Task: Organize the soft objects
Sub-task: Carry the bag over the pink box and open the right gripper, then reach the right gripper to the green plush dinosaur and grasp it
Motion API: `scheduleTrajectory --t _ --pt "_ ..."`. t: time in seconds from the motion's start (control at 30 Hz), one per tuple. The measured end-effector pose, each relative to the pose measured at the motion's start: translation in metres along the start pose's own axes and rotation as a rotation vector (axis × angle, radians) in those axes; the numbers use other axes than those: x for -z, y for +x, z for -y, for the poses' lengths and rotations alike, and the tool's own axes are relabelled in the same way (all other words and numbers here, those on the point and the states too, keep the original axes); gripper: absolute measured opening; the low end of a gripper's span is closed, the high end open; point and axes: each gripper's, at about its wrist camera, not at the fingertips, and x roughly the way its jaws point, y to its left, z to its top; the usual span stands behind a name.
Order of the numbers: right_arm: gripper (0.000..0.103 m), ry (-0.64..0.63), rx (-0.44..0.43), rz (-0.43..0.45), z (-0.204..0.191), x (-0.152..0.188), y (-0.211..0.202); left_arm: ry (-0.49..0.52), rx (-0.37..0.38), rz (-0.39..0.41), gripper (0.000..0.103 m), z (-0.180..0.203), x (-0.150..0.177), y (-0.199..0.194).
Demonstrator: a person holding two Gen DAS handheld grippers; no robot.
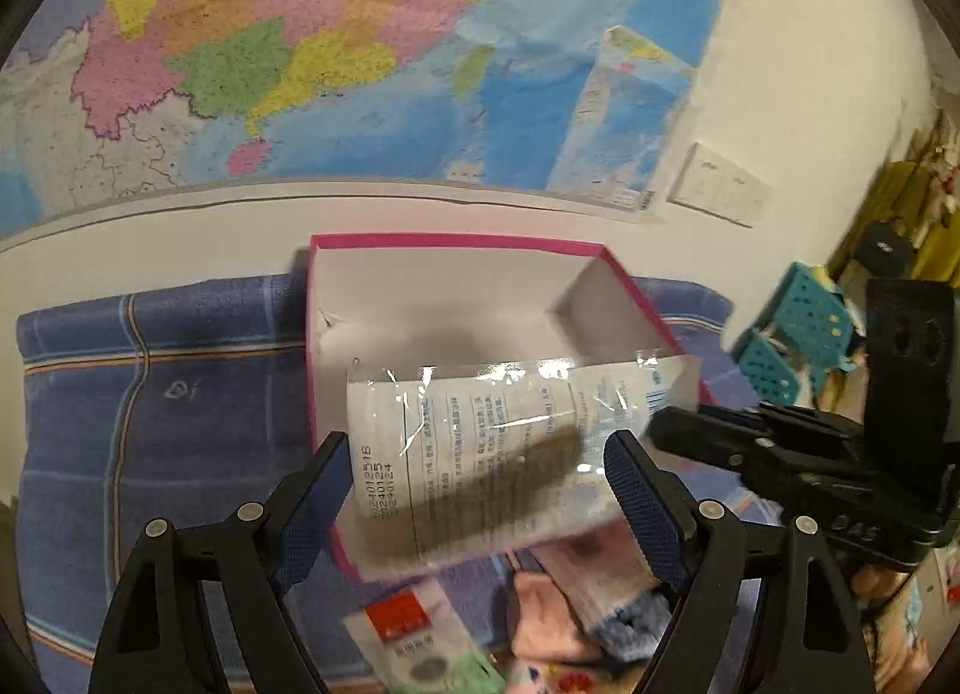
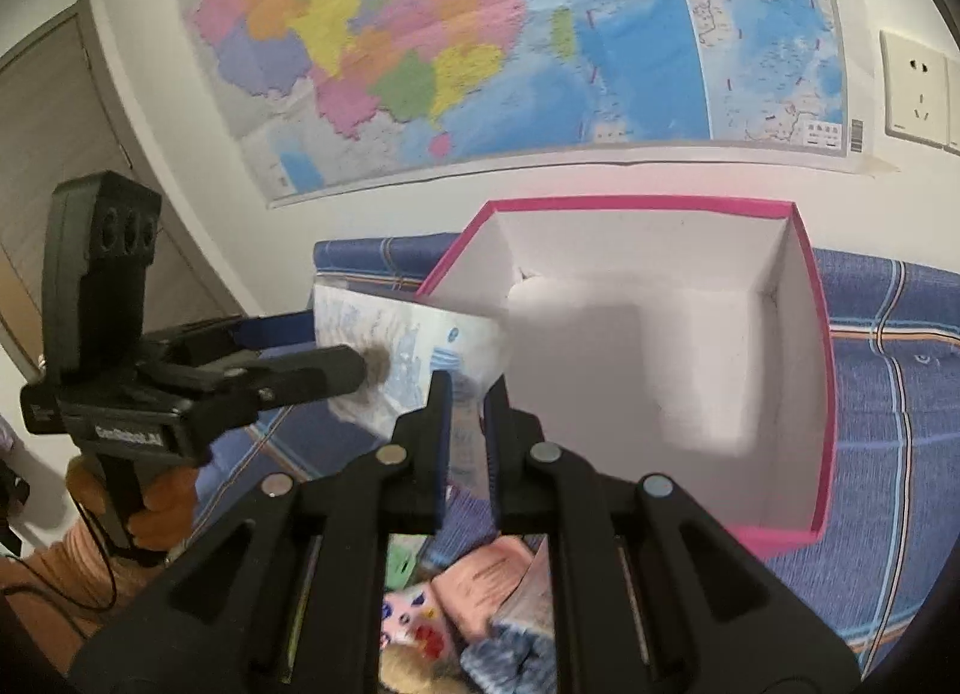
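Note:
A white plastic packet with printed text hangs over the near edge of an open pink box with a white inside. My left gripper has its blue-padded fingers wide around the packet, one on each side. My right gripper is shut on the packet's edge; it shows in the left wrist view at the packet's right end. The box also shows in the right wrist view. More soft packets and socks lie below on the blue cloth.
A blue checked cloth covers the surface. A map hangs on the wall behind, with a socket plate at right. A teal perforated basket stands at right. A door is at left.

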Motion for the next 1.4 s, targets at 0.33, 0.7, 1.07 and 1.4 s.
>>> scheduleTrajectory --t 0.33,0.7,1.07,1.4 --pt "0.013 0.09 0.029 -0.121 0.035 -0.012 0.051 -0.065 -0.084 -0.114 0.086 -0.024 -0.006 0.056" --pt "0.029 0.099 0.065 -0.154 0.043 0.005 0.05 -0.028 -0.118 0.042 0.086 -0.019 0.009 0.0" --pt "0.05 -0.06 -0.095 -0.05 -0.013 0.082 -0.038 0.083 0.009 -0.042 0.086 -0.006 0.104 -0.033" --pt "0.05 -0.122 -0.141 -0.222 -0.065 0.172 -0.026 -0.01 0.101 -0.102 0.086 -0.021 0.157 -0.035"
